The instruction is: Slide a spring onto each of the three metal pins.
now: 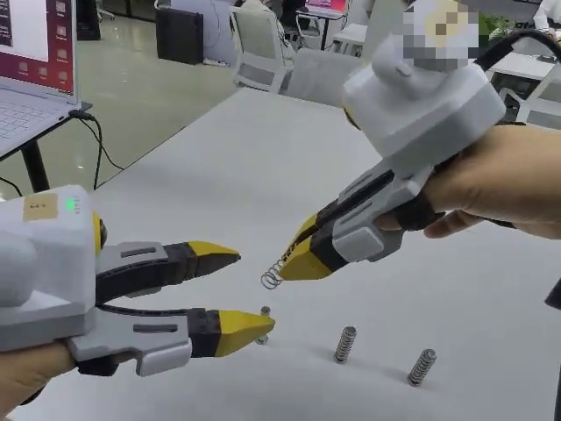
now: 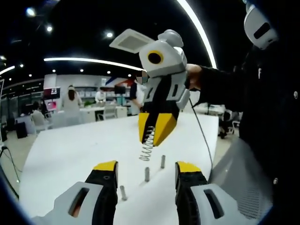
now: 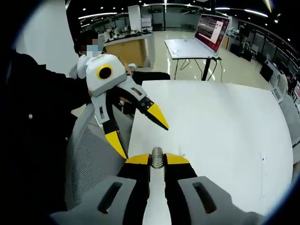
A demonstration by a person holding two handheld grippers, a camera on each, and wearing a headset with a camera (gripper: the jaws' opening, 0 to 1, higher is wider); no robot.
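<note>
- Spring (image 1: pixel 273 273) slants down-left, pinched in the right gripper (image 1: pixel 302 259) tips; two more springs (image 1: pixel 346 344) stand upright; left gripper (image 1: pixel 252 289) gapes wide by one bare pin (image 1: pixel 266 311).
- Left gripper view: the spring hangs near-vertical.
- Right gripper view: it points straight ahead.

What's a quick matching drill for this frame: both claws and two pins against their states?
1 left claw
2 right claw
3 pin by the left claw
4 rightmost pin in the head view

A already loaded
B open
C bare
D shut on a spring

Pairs: 1-B, 2-D, 3-C, 4-A.
</note>
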